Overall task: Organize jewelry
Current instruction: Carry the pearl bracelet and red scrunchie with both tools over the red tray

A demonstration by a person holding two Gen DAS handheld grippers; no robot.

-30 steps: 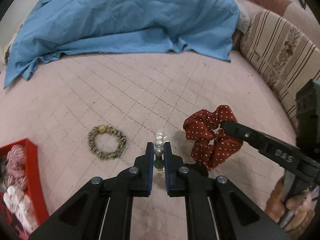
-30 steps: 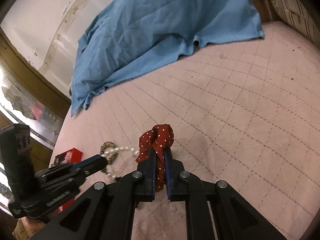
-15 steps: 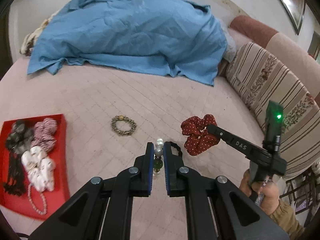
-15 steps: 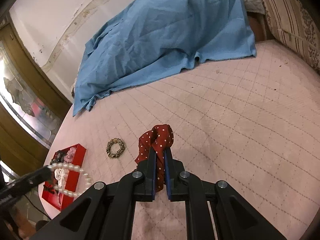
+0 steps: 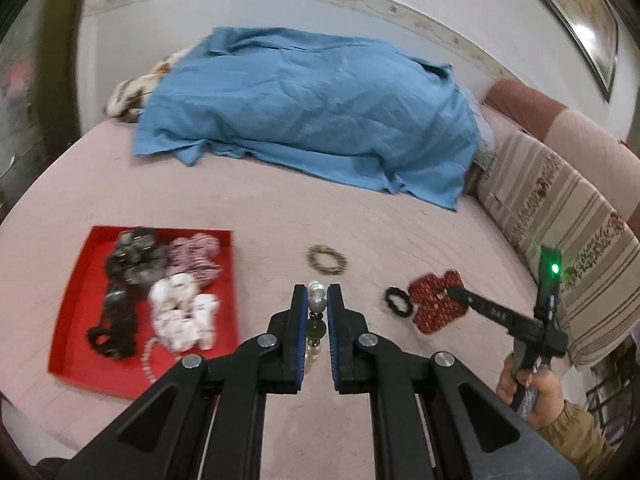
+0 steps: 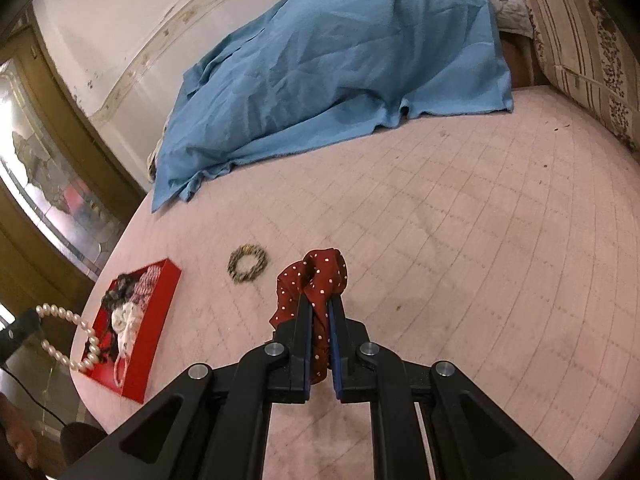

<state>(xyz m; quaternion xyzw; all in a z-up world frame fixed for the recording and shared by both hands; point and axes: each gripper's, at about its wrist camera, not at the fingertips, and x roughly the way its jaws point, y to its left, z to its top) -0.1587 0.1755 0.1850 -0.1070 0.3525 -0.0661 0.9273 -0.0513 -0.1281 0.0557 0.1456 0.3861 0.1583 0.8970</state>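
L tool grips pearl beads; R tool grips red dotted scrunchie, near red tray.

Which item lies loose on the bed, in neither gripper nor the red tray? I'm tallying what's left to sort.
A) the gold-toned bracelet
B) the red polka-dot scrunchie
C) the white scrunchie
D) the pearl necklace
A: the gold-toned bracelet lies alone on the pink bedspread, while the left gripper pinches the pearl necklace and the right gripper the red polka-dot scrunchie.
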